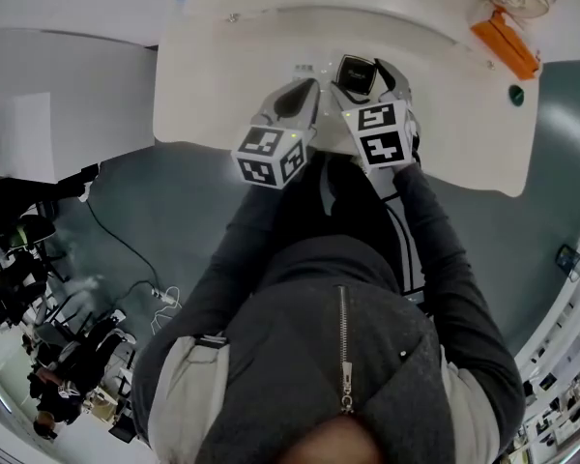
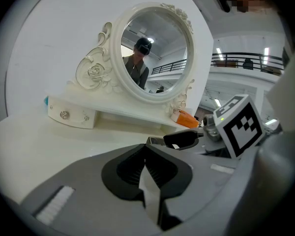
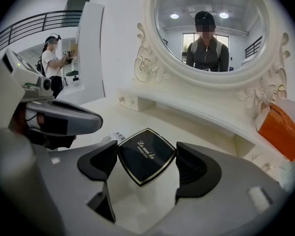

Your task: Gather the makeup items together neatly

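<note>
We hold the right gripper point(image 3: 147, 165) low over the table point(image 3: 109, 118). Its jaws are set to the width of the compact point(image 3: 146, 154), which sits cornerwise between them with one corner against each pad. We judge the grip is chosen because the case is flat and slick on its faces, while its corners give the pads something to bite.

The left gripper point(image 2: 146, 170) hangs just beside the right one, jaws pressed together with nothing in them, seemingly on hand as a spare.

The compact lies in front of the mirror point(image 3: 211, 28), near its base. It is well apart from the orange box point(image 3: 280, 132) at the base's right end, a likely gathering spot. We cannot tell whether the compact is lifted or rests on the table.
</note>
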Tool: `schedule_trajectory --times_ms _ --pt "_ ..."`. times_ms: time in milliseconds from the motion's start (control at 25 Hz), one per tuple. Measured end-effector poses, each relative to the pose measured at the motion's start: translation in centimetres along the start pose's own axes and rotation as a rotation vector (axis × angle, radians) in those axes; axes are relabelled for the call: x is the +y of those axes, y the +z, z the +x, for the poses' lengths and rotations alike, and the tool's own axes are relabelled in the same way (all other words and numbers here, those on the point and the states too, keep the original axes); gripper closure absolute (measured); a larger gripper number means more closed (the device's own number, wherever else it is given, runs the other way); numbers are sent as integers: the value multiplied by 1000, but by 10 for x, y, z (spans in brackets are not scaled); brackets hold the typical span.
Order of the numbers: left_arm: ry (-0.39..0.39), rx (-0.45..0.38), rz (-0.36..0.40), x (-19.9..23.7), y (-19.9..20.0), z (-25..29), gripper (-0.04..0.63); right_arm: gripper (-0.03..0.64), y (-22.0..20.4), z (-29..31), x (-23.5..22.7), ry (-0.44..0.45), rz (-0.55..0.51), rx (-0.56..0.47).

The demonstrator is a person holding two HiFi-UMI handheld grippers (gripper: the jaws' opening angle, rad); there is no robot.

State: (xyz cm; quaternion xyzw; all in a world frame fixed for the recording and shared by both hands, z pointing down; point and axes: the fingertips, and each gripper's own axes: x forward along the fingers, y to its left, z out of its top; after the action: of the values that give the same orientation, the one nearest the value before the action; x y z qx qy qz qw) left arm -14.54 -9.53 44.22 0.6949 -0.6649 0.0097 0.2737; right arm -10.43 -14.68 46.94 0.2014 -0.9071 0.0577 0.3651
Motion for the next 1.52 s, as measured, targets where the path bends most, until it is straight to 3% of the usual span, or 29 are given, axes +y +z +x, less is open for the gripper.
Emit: schedule_trajectory --times_ms 760,1520 --pt "6 44 -4 8 -9 16 586 238 -40 30 5 92 -46 107" --pt "21 43 -25 15 -11 13 586 236 -41 35 8 146 -51 113"
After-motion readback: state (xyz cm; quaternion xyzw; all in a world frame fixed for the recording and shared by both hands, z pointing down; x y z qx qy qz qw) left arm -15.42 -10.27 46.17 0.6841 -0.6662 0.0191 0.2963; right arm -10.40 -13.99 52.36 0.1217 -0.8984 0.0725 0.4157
